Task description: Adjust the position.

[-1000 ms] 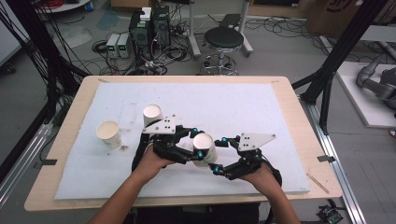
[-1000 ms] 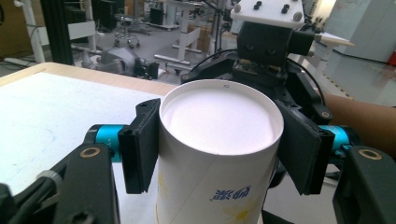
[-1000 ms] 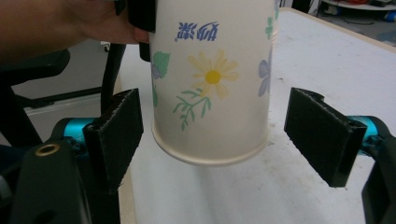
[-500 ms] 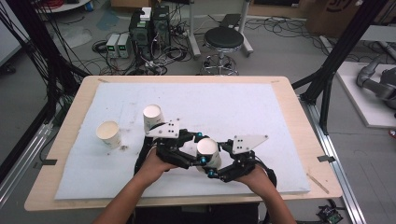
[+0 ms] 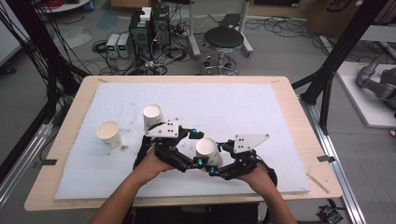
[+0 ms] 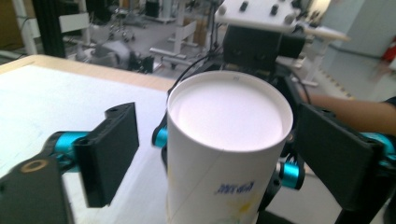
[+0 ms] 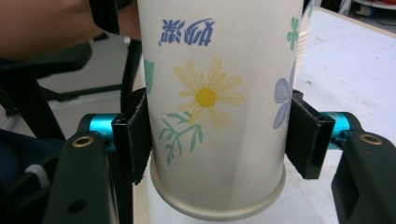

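A flowered paper cup (image 5: 206, 147) sits upside down, white base upward, between both grippers near the table's front middle. My right gripper (image 5: 216, 157) is shut on it; in the right gripper view its pads press both sides of the cup (image 7: 215, 70) just above the rim, right gripper (image 7: 217, 135). My left gripper (image 5: 197, 149) is open. In the left gripper view its jaws stand wide on either side of the cup (image 6: 229, 116), clear of the wall, left gripper (image 6: 224, 158).
Two more paper cups stand to the left on the white mat (image 5: 233, 107): one (image 5: 153, 115) just behind the left hand, another (image 5: 108, 134) farther left. The wooden table edge (image 5: 308, 135) borders the mat on the right.
Both grippers and the cup between them have shifted slightly toward the near edge and a little right. The other two cups have not moved.
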A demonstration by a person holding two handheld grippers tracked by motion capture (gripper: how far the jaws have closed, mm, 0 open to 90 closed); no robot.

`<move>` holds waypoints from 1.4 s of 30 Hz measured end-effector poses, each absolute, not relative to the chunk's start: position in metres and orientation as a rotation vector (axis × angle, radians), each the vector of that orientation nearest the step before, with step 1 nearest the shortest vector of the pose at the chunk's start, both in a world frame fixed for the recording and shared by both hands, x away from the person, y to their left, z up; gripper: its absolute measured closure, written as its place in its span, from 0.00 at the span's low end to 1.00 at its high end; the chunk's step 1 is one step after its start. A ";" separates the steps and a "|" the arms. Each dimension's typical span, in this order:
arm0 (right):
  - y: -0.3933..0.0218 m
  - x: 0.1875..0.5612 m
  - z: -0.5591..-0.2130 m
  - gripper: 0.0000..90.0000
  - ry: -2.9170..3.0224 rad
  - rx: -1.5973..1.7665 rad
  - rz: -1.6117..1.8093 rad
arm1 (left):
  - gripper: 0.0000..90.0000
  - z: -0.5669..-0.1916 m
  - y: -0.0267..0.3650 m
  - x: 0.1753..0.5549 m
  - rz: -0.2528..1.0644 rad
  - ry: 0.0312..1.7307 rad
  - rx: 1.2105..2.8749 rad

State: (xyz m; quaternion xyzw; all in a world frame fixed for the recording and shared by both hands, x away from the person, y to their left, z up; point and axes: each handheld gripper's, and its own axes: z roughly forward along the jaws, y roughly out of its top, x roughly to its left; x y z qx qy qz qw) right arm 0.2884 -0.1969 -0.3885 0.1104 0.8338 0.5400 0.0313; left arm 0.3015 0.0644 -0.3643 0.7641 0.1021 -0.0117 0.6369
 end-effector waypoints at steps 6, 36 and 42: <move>-0.195 0.290 -0.385 0.38 2.625 0.334 1.552 | 0.16 -0.363 0.069 0.300 -0.018 0.219 1.809; -0.158 0.297 -0.357 0.39 2.901 0.089 0.888 | 0.20 -0.363 0.061 0.304 -0.005 0.146 2.078; -0.153 0.297 -0.355 0.39 2.924 0.061 0.785 | 0.26 -0.365 0.060 0.307 -0.020 0.148 2.100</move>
